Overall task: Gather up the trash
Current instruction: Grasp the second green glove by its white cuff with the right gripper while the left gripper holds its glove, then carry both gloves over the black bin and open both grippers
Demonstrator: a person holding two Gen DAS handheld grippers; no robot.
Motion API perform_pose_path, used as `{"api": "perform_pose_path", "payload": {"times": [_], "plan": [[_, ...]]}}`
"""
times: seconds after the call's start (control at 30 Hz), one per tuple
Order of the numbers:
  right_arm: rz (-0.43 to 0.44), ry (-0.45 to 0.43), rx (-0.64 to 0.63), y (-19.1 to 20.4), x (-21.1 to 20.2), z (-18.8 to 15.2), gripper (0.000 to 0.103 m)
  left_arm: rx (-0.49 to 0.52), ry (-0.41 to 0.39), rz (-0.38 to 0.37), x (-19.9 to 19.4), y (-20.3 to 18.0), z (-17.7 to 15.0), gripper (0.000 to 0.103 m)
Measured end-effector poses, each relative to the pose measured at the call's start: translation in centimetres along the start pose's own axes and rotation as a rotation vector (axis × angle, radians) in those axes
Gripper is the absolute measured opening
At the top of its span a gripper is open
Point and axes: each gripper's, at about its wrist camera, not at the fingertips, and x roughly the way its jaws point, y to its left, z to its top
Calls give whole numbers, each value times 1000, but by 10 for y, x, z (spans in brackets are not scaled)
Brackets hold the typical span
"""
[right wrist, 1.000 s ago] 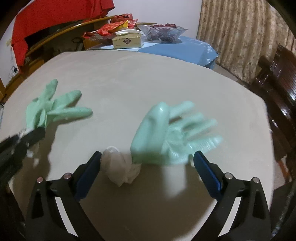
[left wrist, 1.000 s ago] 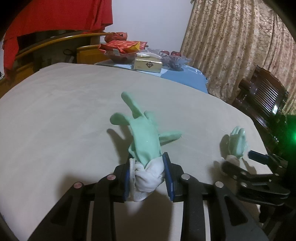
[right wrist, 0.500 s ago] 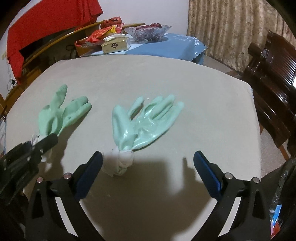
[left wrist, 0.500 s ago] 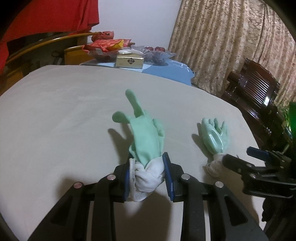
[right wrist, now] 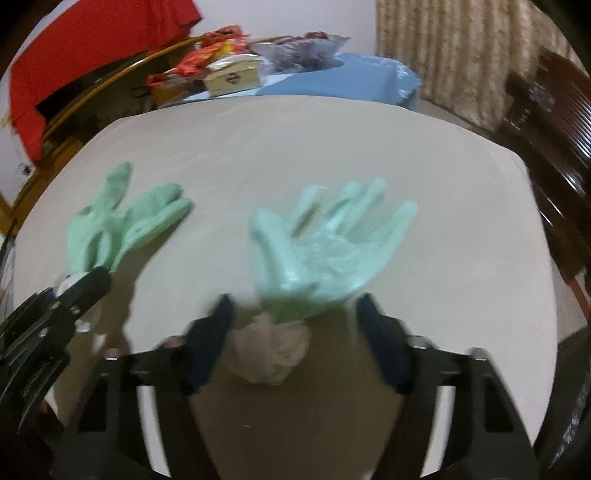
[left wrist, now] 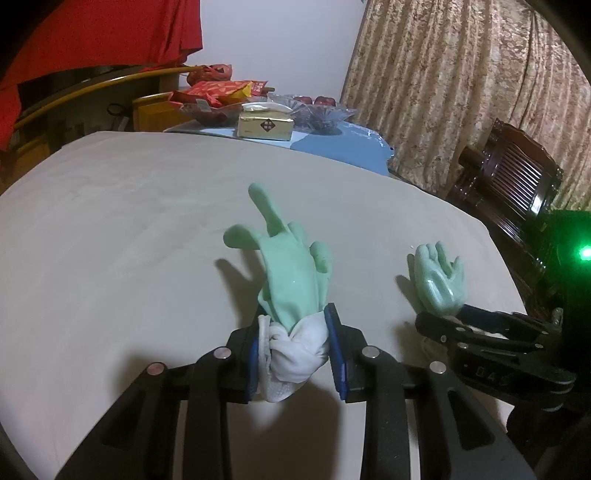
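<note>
Two mint-green gloves w/ white knit cuffs on a beige-covered table (left wrist: 110,229).

L gripper (left wrist: 295,347): jaws narrow, blue pads clamped on the bunched white cuff of the first glove (left wrist: 291,273). Cuff fills the gap, pressed both sides. Green fingers stick out fwd and up from the jaws, one finger standing tall, thumb off to the left. Glove casts a shadow on the cloth; whether the fingertips touch the table, can't tell. In the R wrist view the same glove (right wrist: 122,221) sits at far left, w/ the L gripper's black jaw tip over its cuff.

R gripper (right wrist: 295,328): jaws closing, at a mid gap. Second glove (right wrist: 325,247) lies palm up betw. the pads, its crumpled white cuff (right wrist: 273,350) just inside the jaws. Pads not on it: gap visible each side of the cuff. Frame motion-blurred, so fine contact is unclear. From the L wrist view this glove (left wrist: 439,277) shows to the right of the first, fingers pointing away, R gripper's black frame over its cuff end.

The two gloves lie near each other, not touching.

Bkgd: blue-covered side table (left wrist: 343,144) w/ a tan box (left wrist: 265,125), red snack bags (left wrist: 218,90), clear bowl of dark fruit (left wrist: 314,110). Red cloth (left wrist: 99,33) upper left, patterned curtain (left wrist: 461,81), dark wooden chair (left wrist: 513,177) right.
</note>
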Motion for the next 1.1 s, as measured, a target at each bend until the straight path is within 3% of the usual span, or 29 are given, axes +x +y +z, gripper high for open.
{"api": "perform_pose_path", "payload": {"times": [0.03,0.13,0.6,1.1], "plan": [[27,5,-13,1,-2,1,38,1,0,-1,-1,-1,0,31],[45,3,-36,2,-10,2,34,7,-5,-5,-6,-5,1,31],[133,-98,-29,-20,-100,0,33,44,-53,-49,-49,-44,10,31],[130,-223,-19,-51,-195,-20,33,91,-143,-152,-114,-108,18,31]]}}
